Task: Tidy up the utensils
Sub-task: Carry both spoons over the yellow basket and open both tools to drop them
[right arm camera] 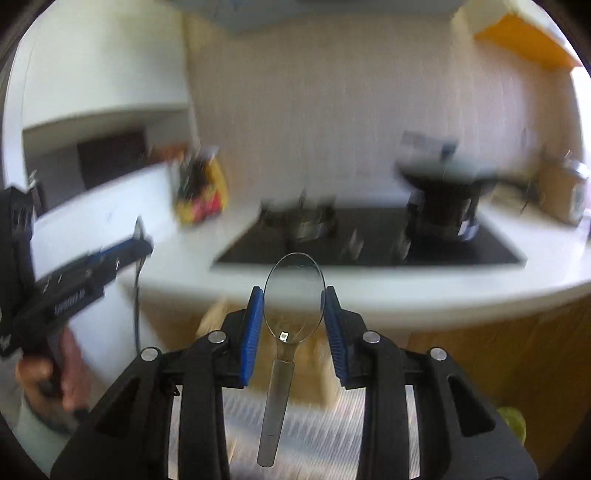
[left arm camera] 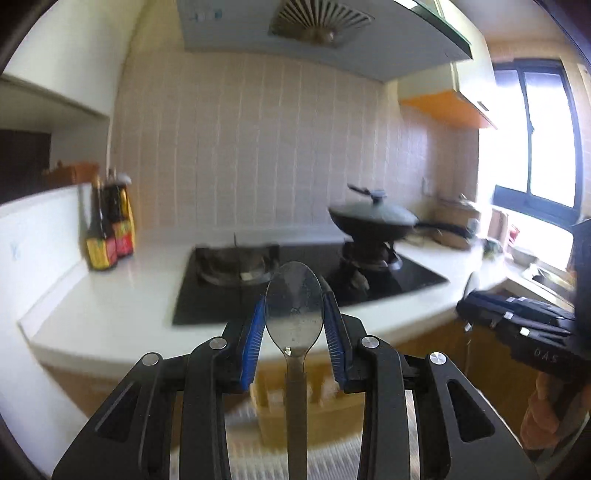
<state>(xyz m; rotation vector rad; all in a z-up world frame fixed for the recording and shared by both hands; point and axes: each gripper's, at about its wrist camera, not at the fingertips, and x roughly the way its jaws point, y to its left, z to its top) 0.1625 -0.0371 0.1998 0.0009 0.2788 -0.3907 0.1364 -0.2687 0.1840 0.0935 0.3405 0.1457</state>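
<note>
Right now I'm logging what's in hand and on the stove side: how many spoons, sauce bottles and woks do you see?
Spoons: 2, one in the left gripper, one in the right gripper
Sauce bottles: 2
Woks: 1
Total: 5

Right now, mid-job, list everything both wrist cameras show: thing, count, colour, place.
Spoons: 2, clear plastic, one gripped by its bowl in each gripper.
Sauce bottles: at least 2, dark with yellow and red labels, counter left of the stove.
Stove: 1, black, two burners, set in the white counter.
Wok with lid: 1, dark, on the right burner.
Range hood: 1, pale, above the stove.
Window: 1, dark frame, far right.
Left gripper: black, blue pads, shut on a spoon.
Right gripper: black, blue pads, shut on a spoon.
</note>
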